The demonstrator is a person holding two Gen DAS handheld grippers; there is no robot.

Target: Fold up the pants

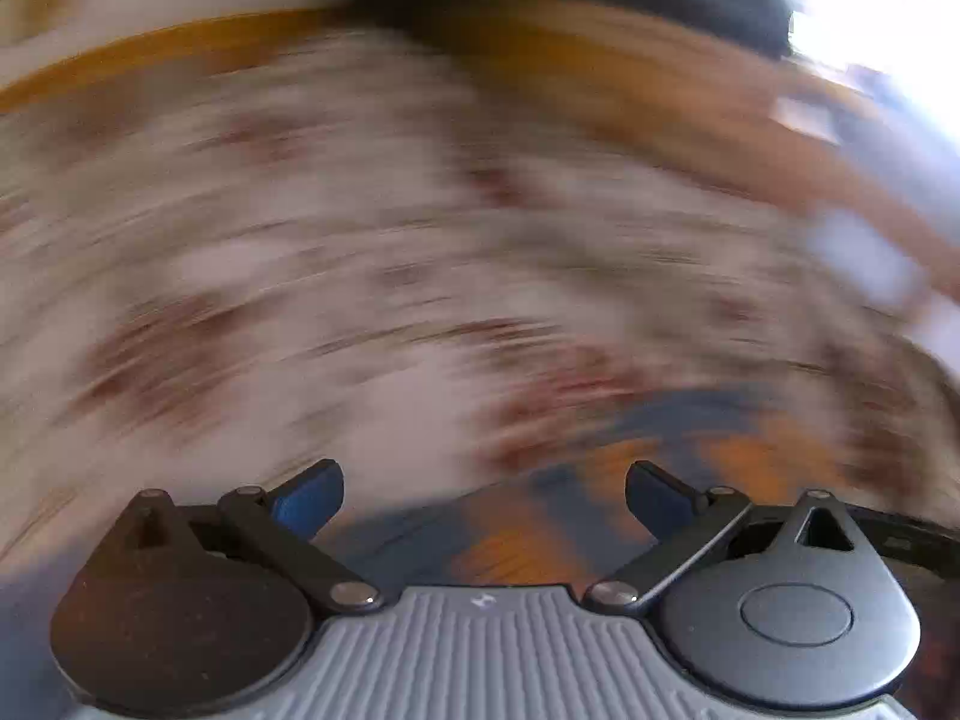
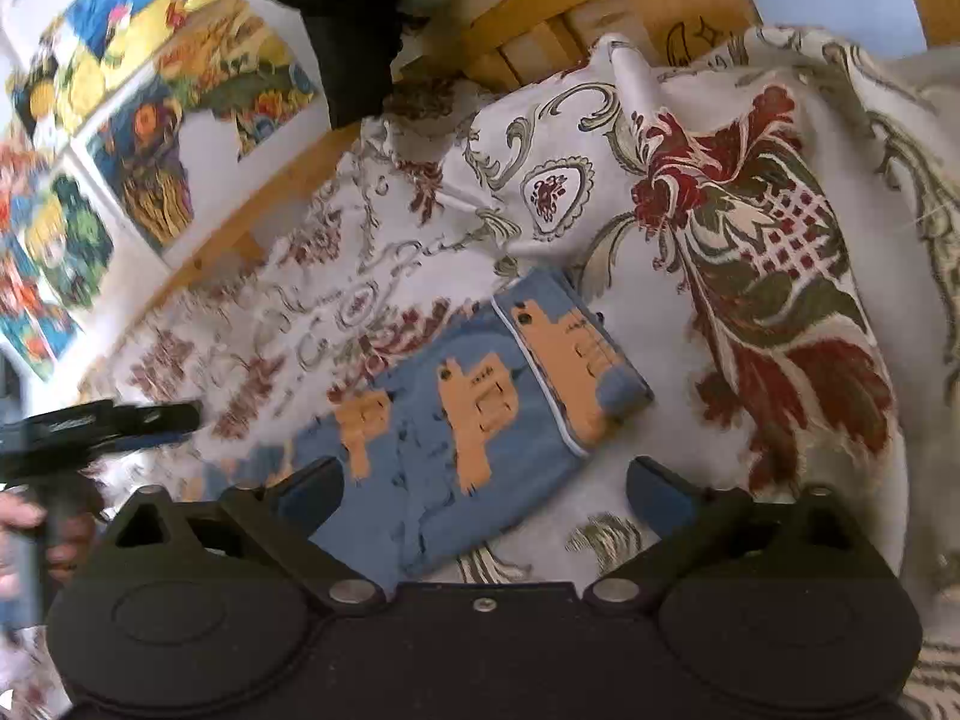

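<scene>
The blue pants with orange animal shapes (image 2: 456, 420) lie folded into a compact bundle on a white bedspread printed with dark red flowers and grey-green scrolls (image 2: 750, 276), which covers a bed. The bundle's white-piped edge is turned up on its right side. It rests just ahead of the right tool (image 2: 485, 495), whose blue-padded fingers stand wide apart, released, with nothing between them.

Beyond the bedspread runs a light wooden bed frame (image 2: 540, 18), and a crescent-moon and star drawing shows on one board. A black garment (image 2: 354, 54) hangs over the frame at the top. To the left, a white wall carries colourful paper pictures (image 2: 138, 138) in yellow, blue and orange; no writing on them can be read.

The left tool (image 2: 120, 426) appears at the far left of the right wrist view, dark and blurred, gripped by a person's hand (image 2: 36, 540). In the left wrist view its fingers (image 1: 312, 501) are spread open and empty, and the scene is smeared by motion; only the patterned bedspread and a blue-and-orange patch of the pants (image 1: 600, 480) close ahead can be made out. A small pale mark sits on the tool's ribbed grey body, too small to read.
</scene>
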